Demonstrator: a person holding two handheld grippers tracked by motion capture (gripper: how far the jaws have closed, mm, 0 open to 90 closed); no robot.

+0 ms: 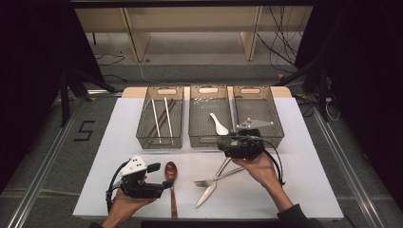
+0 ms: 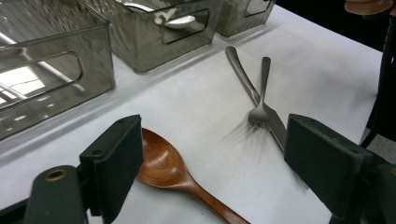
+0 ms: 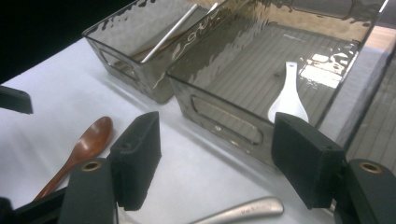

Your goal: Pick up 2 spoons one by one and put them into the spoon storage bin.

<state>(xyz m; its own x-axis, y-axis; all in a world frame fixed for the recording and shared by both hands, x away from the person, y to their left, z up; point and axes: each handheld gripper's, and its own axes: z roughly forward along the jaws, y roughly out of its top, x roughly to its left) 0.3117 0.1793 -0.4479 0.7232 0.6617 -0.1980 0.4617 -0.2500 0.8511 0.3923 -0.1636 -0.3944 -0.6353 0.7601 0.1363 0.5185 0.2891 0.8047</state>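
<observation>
Down near the table's front edge lies the wooden spoon point(image 1: 171, 183), glossy reddish-brown, bowl pointing far; its handle end is cut off in the left gripper view. Just left of it the left gripper point(image 1: 160, 176) stands wide open, holding nothing, one jaw beside the bowl. Right of it a fork point(image 1: 214, 178) crosses a knife point(image 1: 211, 189). Beyond them the right gripper point(image 3: 215, 154) gapes empty before the middle bin point(image 1: 207, 140), which holds a white spoon point(image 1: 219, 125).

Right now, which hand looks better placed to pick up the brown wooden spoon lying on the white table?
Left, probably. The left gripper is open with the brown wooden spoon just ahead of its jaws. The right gripper, also open, is up by the middle clear bin, and the spoon lies off to its side.
</observation>
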